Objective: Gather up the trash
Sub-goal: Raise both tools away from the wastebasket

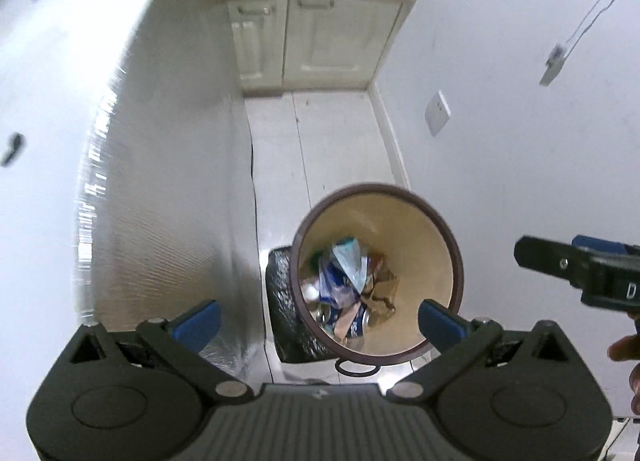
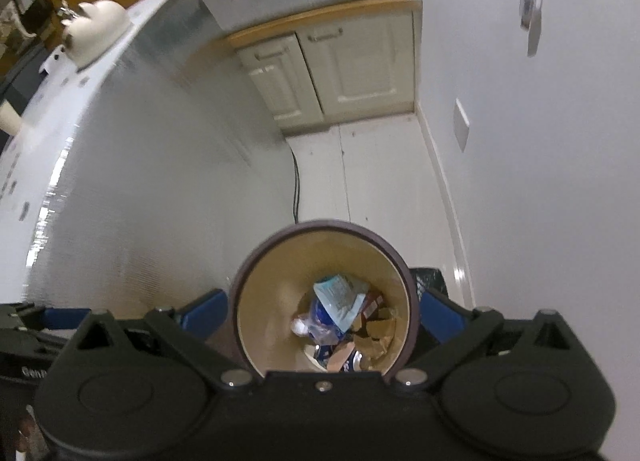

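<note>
Narrow strip of pale floor (image 1: 340, 141) between a white wall (image 1: 520, 121) and a big silvery curved panel (image 1: 160, 181), closed at the far end by a cream two-door cabinet (image 1: 316, 41).

Straight ahead of both grippers, standing on that floor: a round bin (image 1: 424, 253) with dark brown rim and beige inside. Sits between the wide-spread blue fingertips of the right gripper (image 2: 322, 313); lies ahead and slightly right of centre for the left gripper (image 1: 318, 321).

Crumpled black bag (image 1: 280, 301) pressed against the bin's outer side.

Trash (image 1: 352, 293) heaped at the bin's bottom: a pale blue-white wrapper on top, brown crumpled paper, drink cans beneath.

Left jaws fully apart, holding nothing. Right jaws equally wide, empty, straddling the bin's mouth from above. Right gripper also seen from the left wrist, off to the right.
</note>
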`<state>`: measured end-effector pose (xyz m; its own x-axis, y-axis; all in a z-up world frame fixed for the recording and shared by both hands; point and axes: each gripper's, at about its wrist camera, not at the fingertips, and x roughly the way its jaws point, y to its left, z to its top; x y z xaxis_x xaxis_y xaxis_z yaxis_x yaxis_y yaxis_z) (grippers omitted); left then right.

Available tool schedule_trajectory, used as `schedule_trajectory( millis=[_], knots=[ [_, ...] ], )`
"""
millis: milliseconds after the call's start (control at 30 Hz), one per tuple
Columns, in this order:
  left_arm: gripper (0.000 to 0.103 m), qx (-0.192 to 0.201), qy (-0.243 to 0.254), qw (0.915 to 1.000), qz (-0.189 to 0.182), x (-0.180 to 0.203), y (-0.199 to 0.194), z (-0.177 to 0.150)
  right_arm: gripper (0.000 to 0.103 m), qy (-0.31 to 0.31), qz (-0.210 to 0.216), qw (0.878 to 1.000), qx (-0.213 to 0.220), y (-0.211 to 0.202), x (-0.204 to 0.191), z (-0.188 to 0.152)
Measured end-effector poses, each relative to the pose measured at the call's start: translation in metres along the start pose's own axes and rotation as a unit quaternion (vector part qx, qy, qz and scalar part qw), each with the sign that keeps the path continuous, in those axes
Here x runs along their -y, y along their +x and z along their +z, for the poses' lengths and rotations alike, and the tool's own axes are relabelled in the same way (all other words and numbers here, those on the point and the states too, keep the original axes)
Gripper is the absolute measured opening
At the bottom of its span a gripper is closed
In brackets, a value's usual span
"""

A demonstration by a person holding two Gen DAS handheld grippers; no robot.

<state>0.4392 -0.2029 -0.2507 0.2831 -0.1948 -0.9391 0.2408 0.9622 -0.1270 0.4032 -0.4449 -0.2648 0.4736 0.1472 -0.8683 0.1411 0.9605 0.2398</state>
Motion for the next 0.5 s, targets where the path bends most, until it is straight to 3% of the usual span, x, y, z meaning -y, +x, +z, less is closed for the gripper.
schedule_trajectory(
  millis=[500],
  knots=[
    [0.103,0.09,-0.016,0.9958,0.01,-0.012,-0.121,-0.032,0.103,-0.036,0.0,0.997,0.067,-0.113,-0.039,-0.019]
  ],
)
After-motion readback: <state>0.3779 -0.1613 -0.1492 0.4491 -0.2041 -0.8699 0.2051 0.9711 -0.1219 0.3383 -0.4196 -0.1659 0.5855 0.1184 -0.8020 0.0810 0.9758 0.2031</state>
